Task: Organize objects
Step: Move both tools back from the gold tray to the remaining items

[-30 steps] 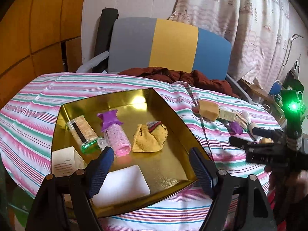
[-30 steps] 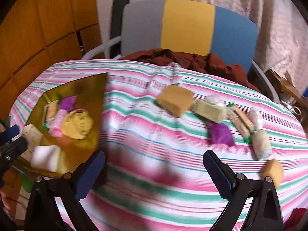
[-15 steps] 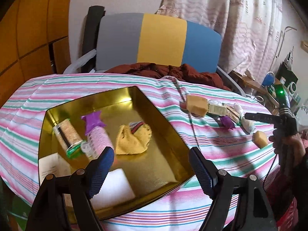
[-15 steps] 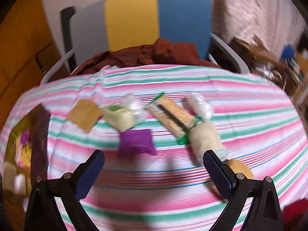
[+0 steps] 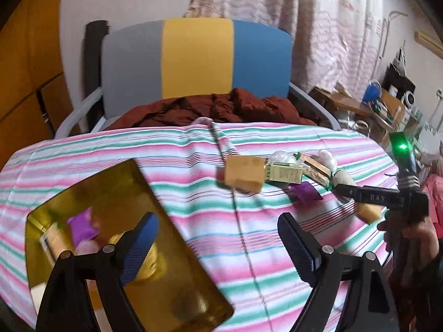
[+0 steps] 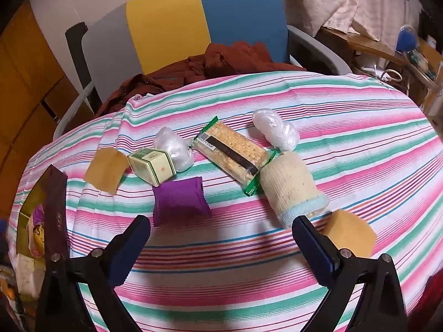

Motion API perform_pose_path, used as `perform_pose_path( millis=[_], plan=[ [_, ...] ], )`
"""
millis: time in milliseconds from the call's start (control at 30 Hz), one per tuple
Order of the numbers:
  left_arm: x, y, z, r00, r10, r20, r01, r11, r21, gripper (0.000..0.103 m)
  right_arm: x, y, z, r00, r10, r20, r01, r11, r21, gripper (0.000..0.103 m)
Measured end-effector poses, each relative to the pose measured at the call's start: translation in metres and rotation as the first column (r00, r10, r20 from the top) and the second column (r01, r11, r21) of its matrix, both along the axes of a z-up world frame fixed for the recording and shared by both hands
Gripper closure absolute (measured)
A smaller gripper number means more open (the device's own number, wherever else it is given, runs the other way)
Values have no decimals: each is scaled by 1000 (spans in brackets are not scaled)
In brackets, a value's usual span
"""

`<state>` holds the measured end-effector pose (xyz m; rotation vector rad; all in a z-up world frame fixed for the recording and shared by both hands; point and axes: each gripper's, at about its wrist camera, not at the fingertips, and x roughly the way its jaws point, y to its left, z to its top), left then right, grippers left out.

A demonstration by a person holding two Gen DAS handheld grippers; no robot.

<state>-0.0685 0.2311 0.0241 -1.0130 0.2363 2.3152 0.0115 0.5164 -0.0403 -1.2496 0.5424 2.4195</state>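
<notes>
Right tongs (image 6: 221, 244) now nearer, wide and empty, above crinkly purple sachet (image 6: 180, 199) (striped cloth (image 6: 346, 144) beneath).

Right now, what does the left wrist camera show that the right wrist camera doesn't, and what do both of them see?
Only the left wrist view shows the right gripper from outside, with its green light and the hand holding it. Only the right wrist view shows the whole rolled sock and the cracker pack unobstructed. Both show the gold tray, purple packet, green box, tan sponges, striped cloth and chair.
</notes>
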Motion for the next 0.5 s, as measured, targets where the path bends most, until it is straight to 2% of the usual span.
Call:
perform_pose_path(
  millis=[133,267,500],
  plan=[
    [-16,35,-8,999,-44,13,45,998,-49,11,1,1,2,1000,-4,-8,4,1000,5,0],
    [-33,66,-20,996,-82,21,83,992,-98,4,2,4,3,1000,-10,-11,10,1000,-7,0],
    [-65,100,-43,994,-97,52,105,982,-158,2,1,5,2,1000,0,-4,0,1000,-21,0]
  ],
)
